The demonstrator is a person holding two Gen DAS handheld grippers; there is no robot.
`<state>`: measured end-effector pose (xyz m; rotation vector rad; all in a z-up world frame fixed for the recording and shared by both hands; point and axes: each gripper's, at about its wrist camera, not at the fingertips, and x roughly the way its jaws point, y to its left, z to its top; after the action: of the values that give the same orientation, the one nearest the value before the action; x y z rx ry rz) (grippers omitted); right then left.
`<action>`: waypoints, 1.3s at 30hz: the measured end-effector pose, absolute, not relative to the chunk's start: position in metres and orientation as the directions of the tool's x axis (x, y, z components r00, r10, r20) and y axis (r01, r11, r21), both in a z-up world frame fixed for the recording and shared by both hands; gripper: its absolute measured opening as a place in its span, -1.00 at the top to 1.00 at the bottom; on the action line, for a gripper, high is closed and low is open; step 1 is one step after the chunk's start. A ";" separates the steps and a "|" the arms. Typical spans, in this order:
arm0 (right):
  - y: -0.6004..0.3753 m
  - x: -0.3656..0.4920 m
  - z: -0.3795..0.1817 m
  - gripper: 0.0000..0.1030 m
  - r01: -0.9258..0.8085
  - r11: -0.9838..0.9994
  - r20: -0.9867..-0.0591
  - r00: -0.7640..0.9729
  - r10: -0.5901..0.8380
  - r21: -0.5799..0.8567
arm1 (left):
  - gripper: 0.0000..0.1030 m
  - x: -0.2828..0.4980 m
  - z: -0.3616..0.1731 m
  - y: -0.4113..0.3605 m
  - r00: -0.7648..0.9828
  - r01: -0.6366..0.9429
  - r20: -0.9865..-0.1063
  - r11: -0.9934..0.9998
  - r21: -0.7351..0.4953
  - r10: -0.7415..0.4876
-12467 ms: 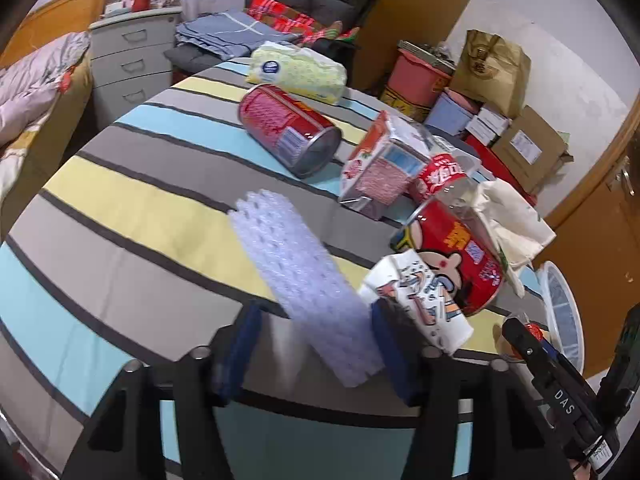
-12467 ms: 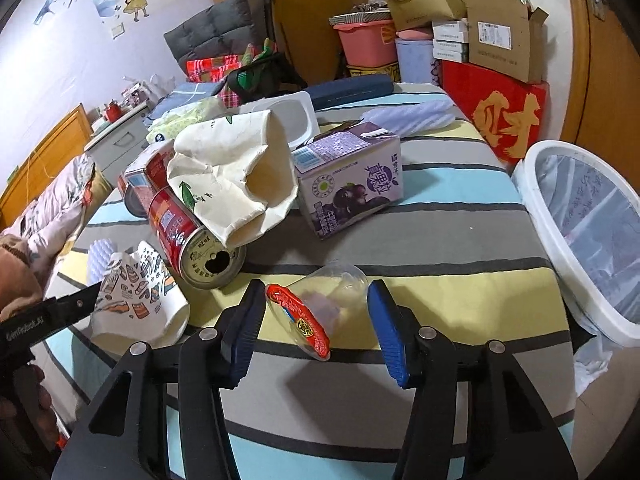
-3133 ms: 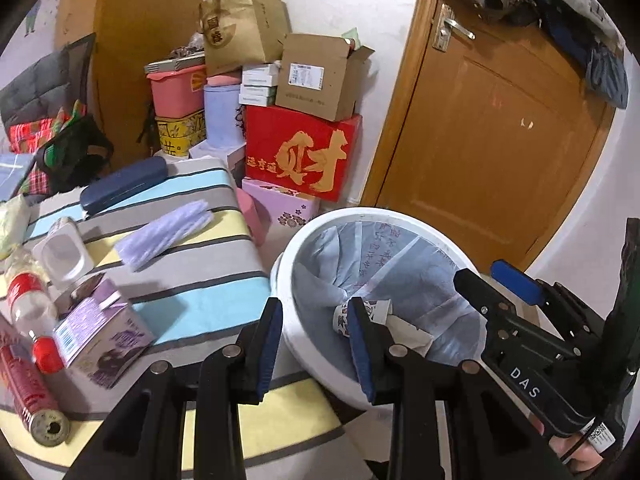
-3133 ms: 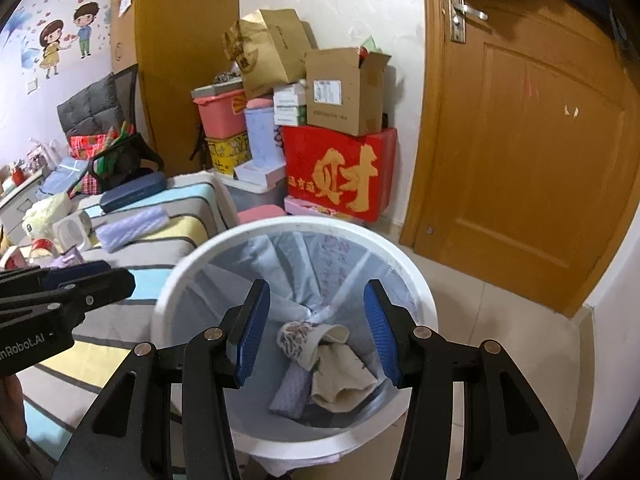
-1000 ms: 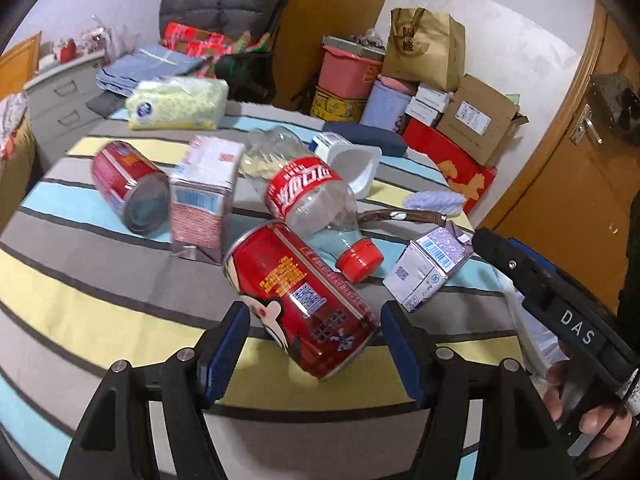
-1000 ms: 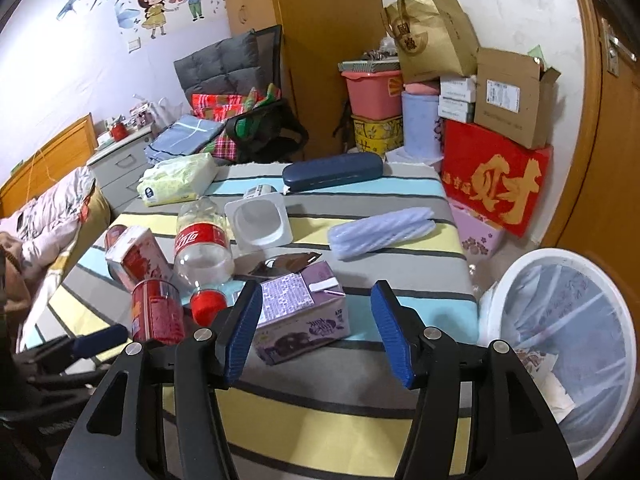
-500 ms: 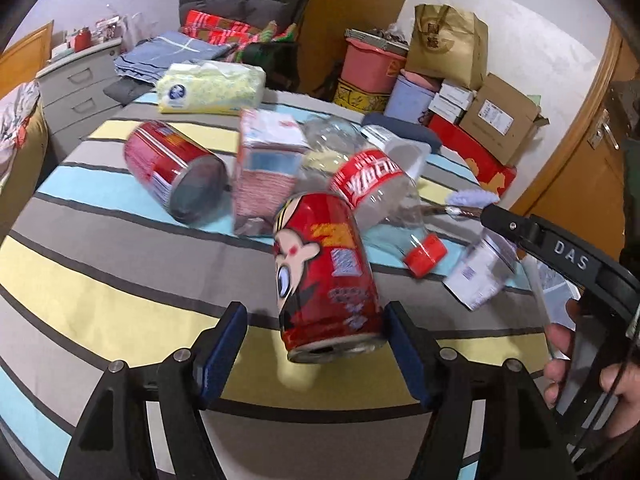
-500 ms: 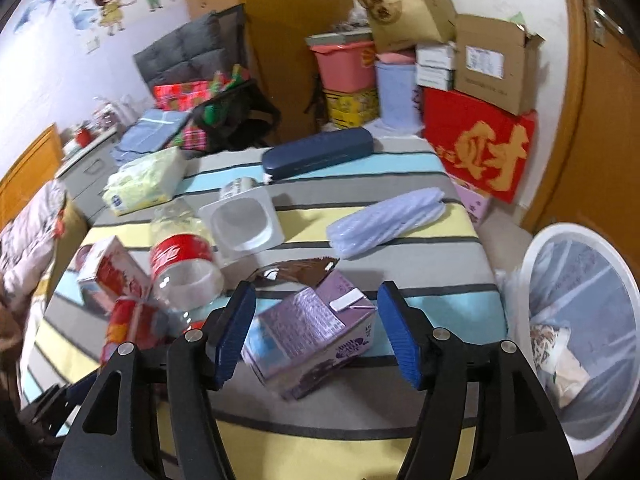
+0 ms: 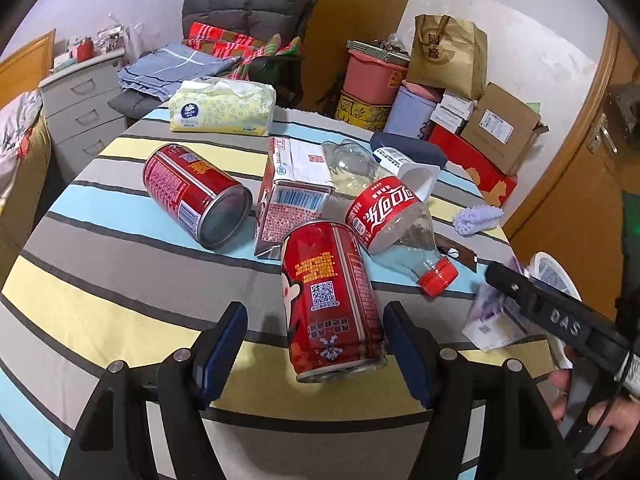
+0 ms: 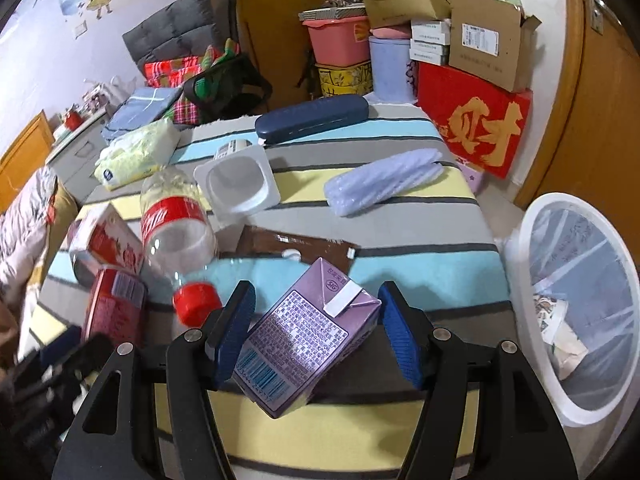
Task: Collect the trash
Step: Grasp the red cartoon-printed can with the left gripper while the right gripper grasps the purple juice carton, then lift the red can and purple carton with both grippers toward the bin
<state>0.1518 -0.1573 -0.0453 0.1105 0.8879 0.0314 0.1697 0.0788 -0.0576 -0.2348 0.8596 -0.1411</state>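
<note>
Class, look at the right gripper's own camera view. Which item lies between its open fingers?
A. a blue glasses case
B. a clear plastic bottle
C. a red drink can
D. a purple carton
D: the purple carton sits tilted between the right gripper, whose blue fingers stand apart on either side of it.

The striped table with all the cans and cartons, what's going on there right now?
A person is clearing trash using two handheld grippers. The left gripper is open around a red can lying on the striped table. The right gripper is open around a purple carton. Neither is gripped yet. The white bin beside the table already holds some trash.
</note>
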 end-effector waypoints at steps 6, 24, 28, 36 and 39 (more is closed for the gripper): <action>-0.165 0.142 -0.046 -0.27 0.001 0.997 -0.767 0.639 0.056 0.074 | -0.36 0.173 -0.058 0.074 0.640 0.050 -0.737 0.968 -0.244 -0.219; -0.168 0.128 -0.057 0.17 -0.039 0.996 -0.744 0.663 0.082 0.076 | -0.02 0.186 -0.059 0.062 0.645 0.059 -0.732 0.969 -0.239 -0.220; -0.169 0.126 -0.056 0.22 -0.046 0.996 -0.741 0.666 0.087 0.076 | -0.04 0.190 -0.060 0.058 0.643 0.056 -0.740 0.975 -0.214 -0.199; -0.174 0.120 -0.051 0.22 -0.050 0.993 -0.712 0.693 0.111 0.106 | -0.03 0.185 -0.057 0.058 0.650 0.045 -0.734 0.974 -0.221 -0.196; -0.175 0.118 -0.050 0.23 -0.058 0.992 -0.707 0.697 0.120 0.111 | -0.02 0.179 -0.053 0.055 0.657 0.053 -0.726 0.973 -0.223 -0.203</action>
<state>0.1180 -0.1745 -0.0499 0.0826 0.7931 0.0992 0.1788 0.0552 -0.0526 -0.1892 0.8433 -0.1458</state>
